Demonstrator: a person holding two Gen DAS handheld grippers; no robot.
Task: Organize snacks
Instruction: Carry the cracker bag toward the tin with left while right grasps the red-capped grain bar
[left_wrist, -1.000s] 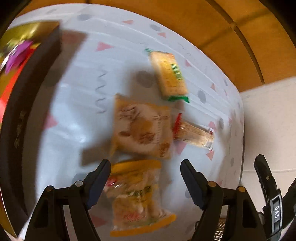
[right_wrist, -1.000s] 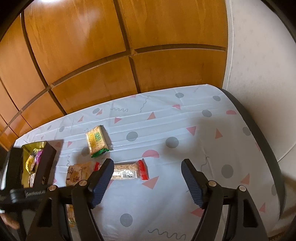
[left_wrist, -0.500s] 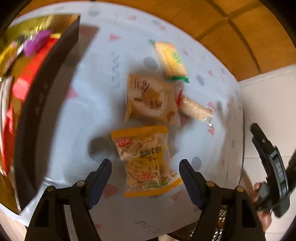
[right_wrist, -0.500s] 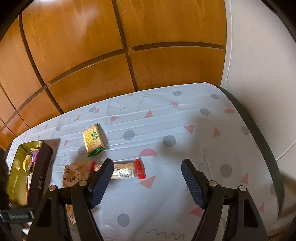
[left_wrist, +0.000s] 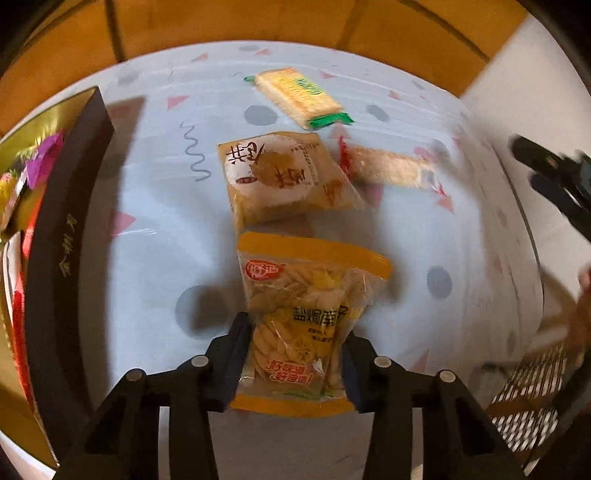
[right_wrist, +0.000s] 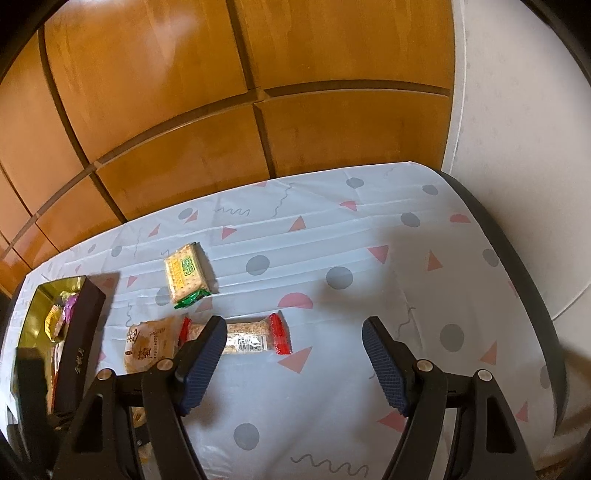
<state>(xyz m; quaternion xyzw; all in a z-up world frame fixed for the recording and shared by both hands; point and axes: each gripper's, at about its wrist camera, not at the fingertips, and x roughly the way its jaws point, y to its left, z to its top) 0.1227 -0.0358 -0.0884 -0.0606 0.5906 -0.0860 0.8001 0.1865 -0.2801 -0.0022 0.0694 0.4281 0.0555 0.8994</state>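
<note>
A yellow-edged clear snack bag (left_wrist: 306, 317) lies on the patterned tablecloth, and my left gripper (left_wrist: 295, 332) is closing on its lower half, with both pads pressing its sides in. Beyond it lie a tan round-cake pack (left_wrist: 280, 177), a green-ended cracker pack (left_wrist: 299, 98) and a red-ended cereal bar (left_wrist: 388, 170). My right gripper (right_wrist: 294, 328) hangs open above the cloth with nothing between its fingers. The cereal bar (right_wrist: 247, 338) lies just beyond its left finger.
A dark box with a gold lining (left_wrist: 62, 236) stands at the left and holds several wrapped snacks. The tablecloth (right_wrist: 369, 258) ends at a dark table edge on the right. Wooden panels rise behind the table, a white wall to the right.
My left gripper rolled, moved over the yellow bag and closed from wide open onto it. The right gripper has stayed where it was, still open.
</note>
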